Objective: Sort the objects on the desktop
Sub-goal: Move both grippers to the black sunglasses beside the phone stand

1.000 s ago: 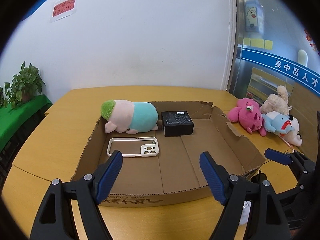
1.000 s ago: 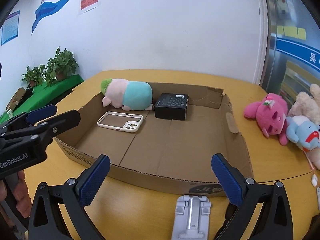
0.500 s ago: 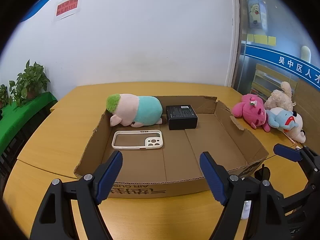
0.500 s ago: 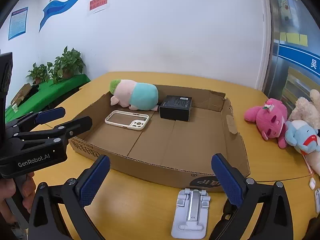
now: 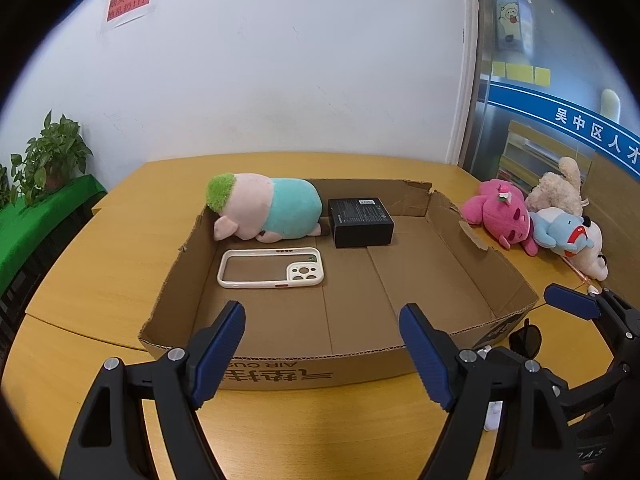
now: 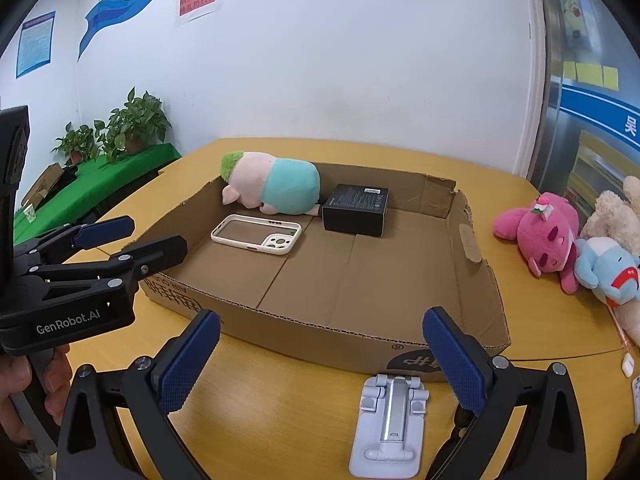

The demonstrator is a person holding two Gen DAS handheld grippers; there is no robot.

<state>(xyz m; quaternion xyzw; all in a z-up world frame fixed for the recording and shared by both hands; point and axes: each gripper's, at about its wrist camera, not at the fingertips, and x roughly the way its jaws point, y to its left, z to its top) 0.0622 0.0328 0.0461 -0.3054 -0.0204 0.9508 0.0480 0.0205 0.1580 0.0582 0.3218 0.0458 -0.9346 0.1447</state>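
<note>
Wooden counter (image 5: 100, 280) bearing a shallow cardboard tray (image 5: 472, 256) with low walls, set near the middle. Inside the tray, along the far wall: a plush pig (image 5: 264, 212) with a green tuft and teal body lying on its side at far left, and a black box (image 5: 360, 222) just right of it, touching the pig's rear. A white phone case (image 5: 270, 268) lies flat just nearer than the pig. On the counter right of the tray, a cluster of plush toys: pink (image 5: 500, 216), cream (image 5: 560, 194) and pale blue (image 5: 560, 232), touching one another. Near the tray's near-right corner on the counter: a white folding phone stand (image 6: 390, 424) and dark sunglasses (image 5: 526, 338). Left claw (image 5: 322, 354), blue pads apart, empty, hovering over the near wall of the tray. Right claw (image 6: 320, 360), pads apart, empty, above the phone stand. Potted plants (image 6: 120, 128) stand on a green-covered surface at far left.
</note>
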